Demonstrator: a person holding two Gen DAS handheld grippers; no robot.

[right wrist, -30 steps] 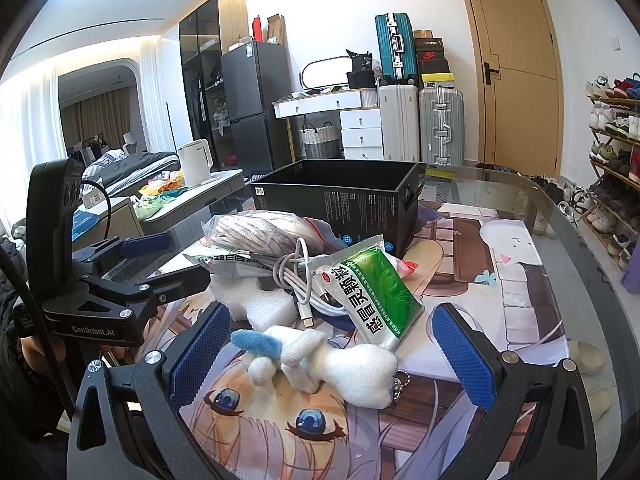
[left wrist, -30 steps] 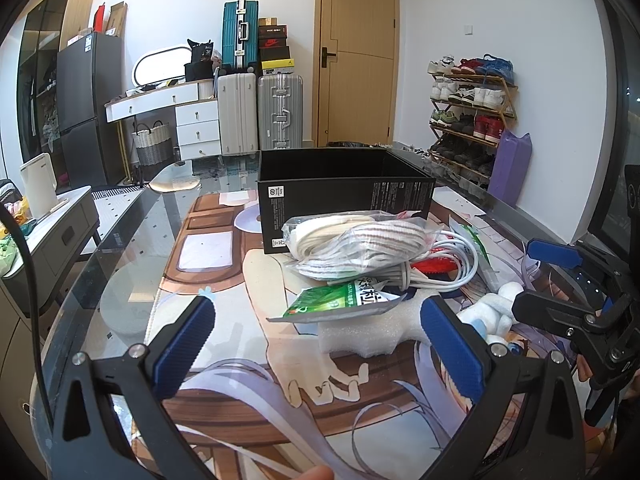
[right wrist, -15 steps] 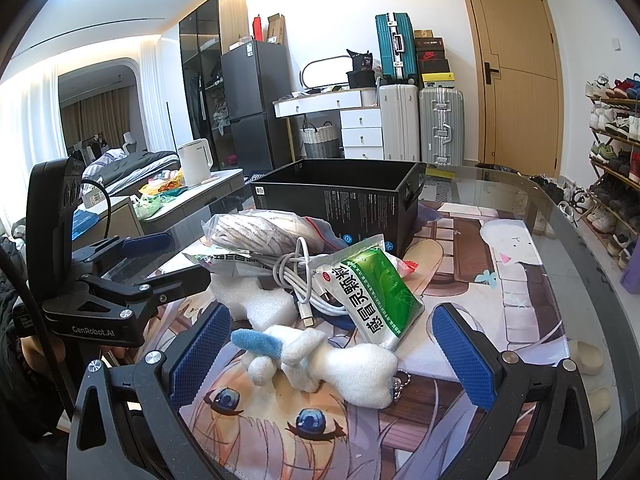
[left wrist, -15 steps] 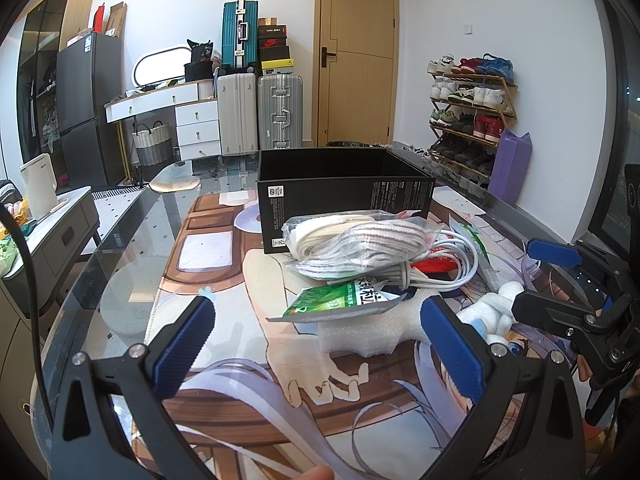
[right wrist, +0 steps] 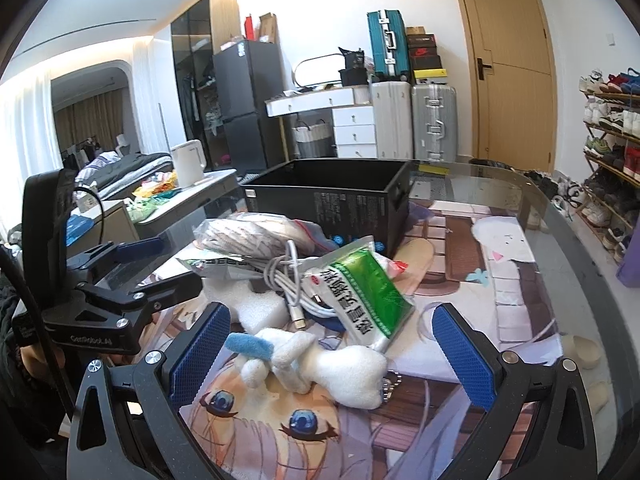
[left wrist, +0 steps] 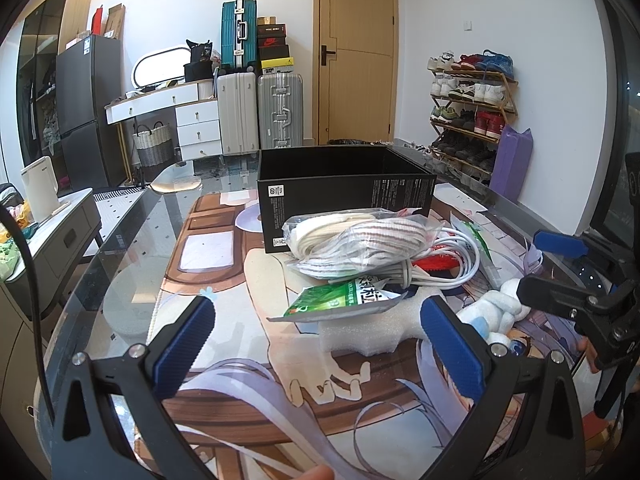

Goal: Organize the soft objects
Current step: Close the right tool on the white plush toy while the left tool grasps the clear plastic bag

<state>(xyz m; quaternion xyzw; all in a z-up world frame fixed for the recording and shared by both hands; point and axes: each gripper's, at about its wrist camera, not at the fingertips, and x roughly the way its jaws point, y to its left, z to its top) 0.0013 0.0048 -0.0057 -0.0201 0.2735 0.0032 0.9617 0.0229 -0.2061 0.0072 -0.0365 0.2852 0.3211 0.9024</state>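
Hovering with both tools, left [left wrist: 316,328] and right [right wrist: 330,338], open and empty; box [left wrist: 344,184] looks empty, pile [left wrist: 376,256] mid-desk [left wrist: 132,248] untouched, nothing sorted yet.

On the table, centre of the frame: one black box [left wrist: 345,184], one white plush toy [right wrist: 320,364], one green sachet [right wrist: 366,292], one white foam block [left wrist: 368,330], one coiled white cable [left wrist: 448,258], and one clear bag of striped fabric [left wrist: 356,244]. At the back wall, upper centre: three suitcases, one teal [left wrist: 239,34], one white [left wrist: 237,114], one silver [left wrist: 280,110].
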